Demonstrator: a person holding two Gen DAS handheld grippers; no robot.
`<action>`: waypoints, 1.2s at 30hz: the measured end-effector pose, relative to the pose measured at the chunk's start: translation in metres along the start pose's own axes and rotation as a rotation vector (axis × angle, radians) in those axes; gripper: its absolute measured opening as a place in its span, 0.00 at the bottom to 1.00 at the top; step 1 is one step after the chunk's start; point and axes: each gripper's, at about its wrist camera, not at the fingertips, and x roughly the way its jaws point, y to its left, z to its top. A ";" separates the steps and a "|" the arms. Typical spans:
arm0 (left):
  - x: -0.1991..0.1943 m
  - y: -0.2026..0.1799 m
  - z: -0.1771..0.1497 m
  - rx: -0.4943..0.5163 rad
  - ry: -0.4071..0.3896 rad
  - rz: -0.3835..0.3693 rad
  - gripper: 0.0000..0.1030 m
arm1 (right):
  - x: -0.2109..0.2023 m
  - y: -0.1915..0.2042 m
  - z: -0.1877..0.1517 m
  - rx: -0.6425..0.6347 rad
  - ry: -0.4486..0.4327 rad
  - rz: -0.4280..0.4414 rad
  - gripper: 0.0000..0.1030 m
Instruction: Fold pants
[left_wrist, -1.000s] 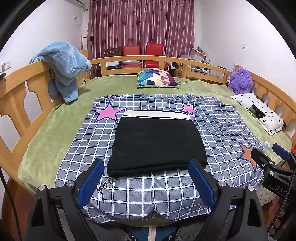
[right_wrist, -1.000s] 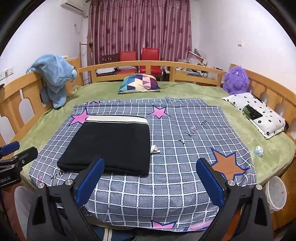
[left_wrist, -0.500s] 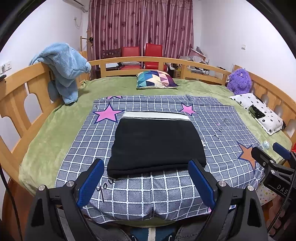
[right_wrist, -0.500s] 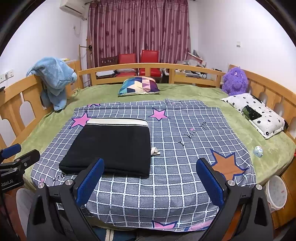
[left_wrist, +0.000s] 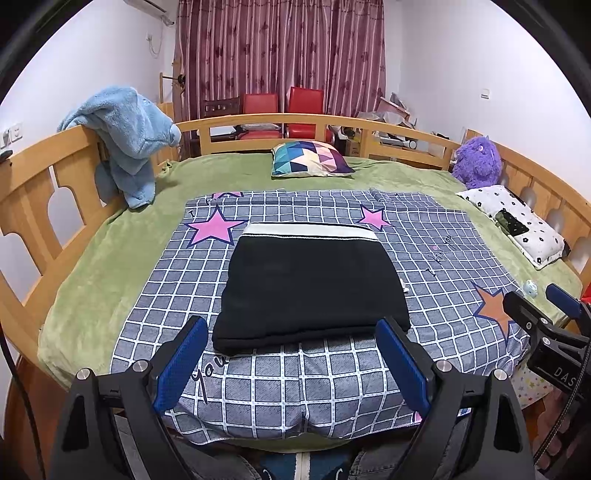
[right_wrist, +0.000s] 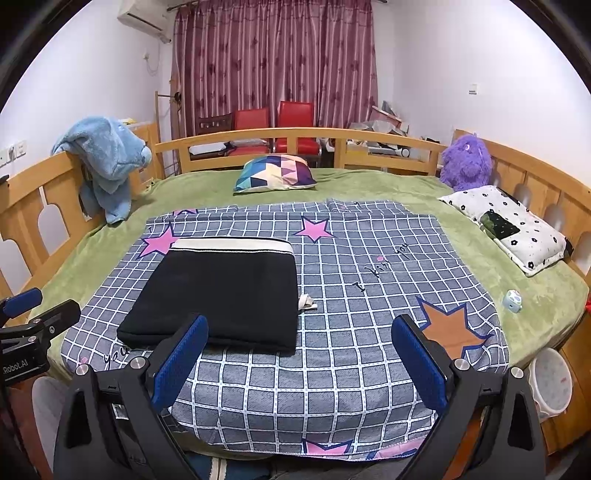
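Note:
The black pants lie folded into a flat rectangle on the grey checked sheet, their pale waistband at the far edge. In the right wrist view the same pants sit left of centre. My left gripper hovers open just short of the pants' near edge, nothing between its blue pads. My right gripper is open too, over the sheet to the right of the pants, holding nothing. Each gripper shows at the edge of the other's view.
A wooden rail rings the green bed, with a blue plush towel hung on it. A patterned cushion, a purple plush toy and a spotted pillow lie farther back. A white bin stands below right.
The right wrist view has shifted slightly, so the bed sits a little lower in it. The pants and the left gripper have not moved.

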 end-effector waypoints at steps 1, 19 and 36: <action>0.000 0.001 0.000 0.001 0.000 -0.001 0.89 | -0.001 0.000 0.000 0.001 0.000 -0.001 0.95; -0.001 0.001 0.003 -0.002 -0.003 -0.003 0.89 | -0.006 0.003 0.003 0.015 -0.009 -0.011 0.95; -0.011 -0.001 0.008 -0.023 -0.023 -0.013 0.89 | -0.017 0.008 0.003 0.014 -0.033 -0.018 0.95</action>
